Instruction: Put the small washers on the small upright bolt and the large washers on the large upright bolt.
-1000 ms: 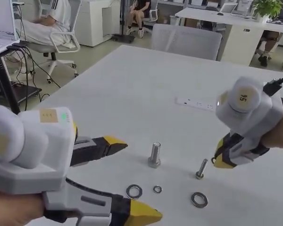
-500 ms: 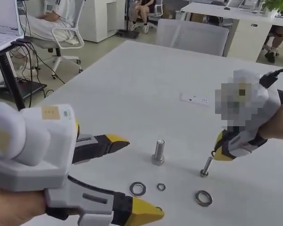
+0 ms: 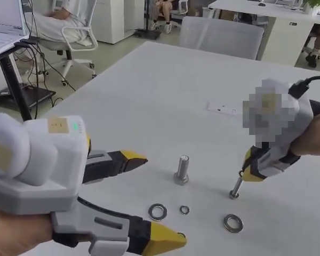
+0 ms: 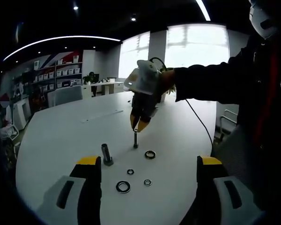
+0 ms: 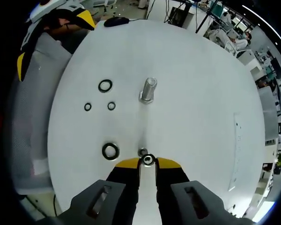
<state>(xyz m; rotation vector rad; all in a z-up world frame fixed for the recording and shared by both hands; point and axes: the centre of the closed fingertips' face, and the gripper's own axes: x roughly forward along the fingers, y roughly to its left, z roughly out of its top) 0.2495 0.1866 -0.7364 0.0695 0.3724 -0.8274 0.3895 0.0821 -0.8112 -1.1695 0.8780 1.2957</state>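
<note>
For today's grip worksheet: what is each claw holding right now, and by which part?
Right claw pinches a small washer by its outer rim. Left claw is open, holding nothing.

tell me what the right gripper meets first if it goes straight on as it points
Most likely the small upright bolt: the right gripper points down at its tip, jaws shut on a small washer; the gap is hard to judge.
</note>
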